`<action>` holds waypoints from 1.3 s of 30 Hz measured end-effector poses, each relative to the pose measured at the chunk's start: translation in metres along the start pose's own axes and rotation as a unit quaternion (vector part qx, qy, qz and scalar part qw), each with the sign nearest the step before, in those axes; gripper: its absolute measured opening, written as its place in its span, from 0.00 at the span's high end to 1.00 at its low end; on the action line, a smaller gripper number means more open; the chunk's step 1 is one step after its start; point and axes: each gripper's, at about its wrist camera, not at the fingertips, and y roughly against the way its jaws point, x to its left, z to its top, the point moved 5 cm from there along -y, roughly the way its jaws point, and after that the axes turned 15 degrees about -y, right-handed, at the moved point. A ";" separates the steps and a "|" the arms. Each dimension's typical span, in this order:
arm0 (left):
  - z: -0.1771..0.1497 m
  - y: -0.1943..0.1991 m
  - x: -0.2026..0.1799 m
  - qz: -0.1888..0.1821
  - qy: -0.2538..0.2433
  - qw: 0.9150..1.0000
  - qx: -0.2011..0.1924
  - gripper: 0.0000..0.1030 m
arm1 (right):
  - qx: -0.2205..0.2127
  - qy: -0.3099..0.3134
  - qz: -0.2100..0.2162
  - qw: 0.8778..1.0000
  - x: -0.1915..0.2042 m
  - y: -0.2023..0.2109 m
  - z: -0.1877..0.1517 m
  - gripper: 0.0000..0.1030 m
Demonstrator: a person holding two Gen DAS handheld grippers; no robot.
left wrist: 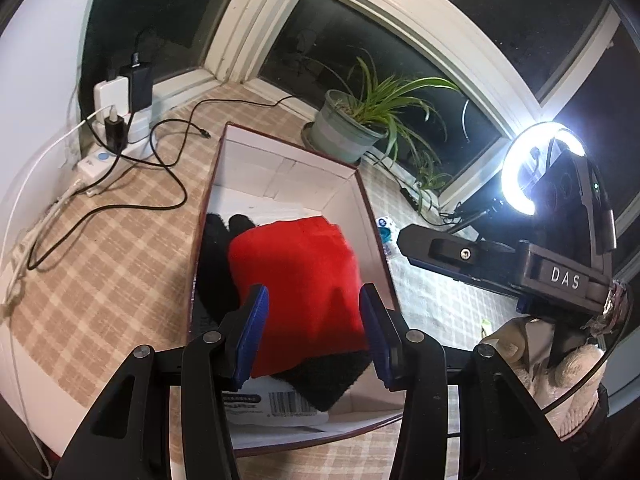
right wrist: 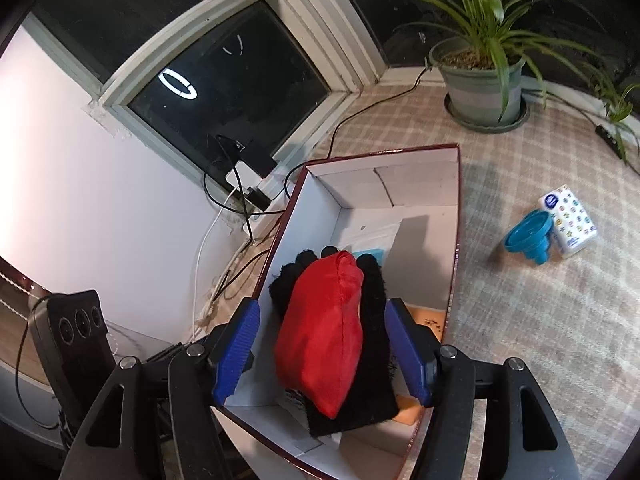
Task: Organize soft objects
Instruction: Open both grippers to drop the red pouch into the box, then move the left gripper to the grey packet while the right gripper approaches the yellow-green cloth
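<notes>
Tabletop (right wrist: pixel 540 320) under a checked cloth carries the open box (right wrist: pixel 458 216), and inside it a red cushion (right wrist: pixel 324 328) lies on black gloves (right wrist: pixel 376 304) over some packets. My left gripper (left wrist: pixel 314 336) hangs over the box with its jaws part open, the cushion seen between them but not pressed. My right gripper (right wrist: pixel 326 352) stands open too, its blue pads (right wrist: pixel 236 348) apart from the cushion.

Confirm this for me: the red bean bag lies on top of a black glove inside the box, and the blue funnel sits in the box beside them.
One detail is wrong. The blue funnel is not in the box; it lies outside on the checked tablecloth, next to a tissue pack, as the right wrist view shows. The red bean bag does lie on the black glove inside the box.
</notes>
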 end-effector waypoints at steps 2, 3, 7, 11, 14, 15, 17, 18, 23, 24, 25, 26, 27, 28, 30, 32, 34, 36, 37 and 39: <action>0.001 0.003 -0.006 -0.002 -0.005 1.000 -0.003 0.57 | -0.006 0.005 -0.002 1.000 -0.001 0.006 -0.001 0.40; 0.001 0.004 -0.009 -0.003 -0.008 1.000 -0.005 0.57 | -0.009 0.008 -0.003 1.000 -0.002 0.010 -0.002 0.40; 0.004 0.010 -0.027 -0.004 -0.022 1.000 -0.014 0.57 | -0.025 0.018 -0.004 1.000 -0.008 0.029 -0.003 0.41; 0.002 0.012 -0.051 -0.010 -0.032 0.999 -0.020 0.55 | -0.042 0.021 -0.009 0.999 -0.027 0.057 -0.005 0.41; -0.002 0.012 -0.072 -0.015 -0.042 0.999 -0.020 0.54 | -0.051 0.020 -0.017 0.998 -0.047 0.080 -0.007 0.41; -0.005 0.011 -0.080 -0.019 -0.046 0.999 -0.019 0.54 | -0.056 0.022 -0.023 0.998 -0.056 0.089 -0.009 0.41; -0.012 0.007 -0.101 -0.029 -0.053 0.998 -0.015 0.51 | -0.064 0.027 -0.036 0.997 -0.072 0.105 -0.012 0.40; -0.014 0.006 -0.108 -0.033 -0.056 0.998 -0.013 0.47 | -0.068 0.030 -0.042 0.996 -0.080 0.112 -0.014 0.41; -0.037 -0.015 -0.158 -0.049 -0.070 0.996 0.010 0.40 | -0.087 0.038 -0.082 0.992 -0.138 0.159 -0.024 0.35; -0.041 -0.019 -0.163 -0.052 -0.069 0.996 0.015 0.37 | -0.089 0.036 -0.089 0.991 -0.152 0.169 -0.026 0.32; -0.048 -0.027 -0.172 -0.056 -0.068 0.996 0.024 0.37 | -0.091 0.035 -0.093 0.991 -0.160 0.175 -0.027 0.32; -0.052 -0.032 -0.177 -0.056 -0.068 0.996 0.030 0.37 | -0.095 0.030 -0.099 0.990 -0.174 0.185 -0.029 0.31; -0.058 -0.040 -0.184 -0.056 -0.068 0.995 0.038 0.37 | -0.099 0.025 -0.104 0.989 -0.188 0.194 -0.030 0.31; -0.062 -0.044 -0.189 -0.055 -0.068 0.995 0.043 0.37 | -0.101 0.022 -0.106 0.989 -0.196 0.200 -0.031 0.31; -0.071 -0.057 -0.199 -0.053 -0.065 0.995 0.055 0.37 | -0.105 0.008 -0.114 0.988 -0.222 0.214 -0.033 0.31; -0.079 -0.070 -0.203 -0.045 -0.066 0.995 0.067 0.37 | -0.102 -0.005 -0.120 0.987 -0.246 0.224 -0.036 0.31; -0.088 -0.081 -0.207 -0.034 -0.066 0.994 0.075 0.37 | -0.103 -0.011 -0.128 0.986 -0.263 0.229 -0.038 0.31; -0.095 -0.092 -0.207 -0.028 -0.057 0.994 0.086 0.37 | -0.097 -0.017 -0.129 0.987 -0.274 0.231 -0.040 0.31; -0.099 -0.097 -0.207 -0.025 -0.055 0.994 0.090 0.37 | -0.095 -0.026 -0.133 0.986 -0.284 0.231 -0.041 0.31; -0.104 -0.105 -0.204 -0.014 -0.049 0.994 0.095 0.37 | -0.094 -0.038 -0.139 0.985 -0.298 0.232 -0.042 0.31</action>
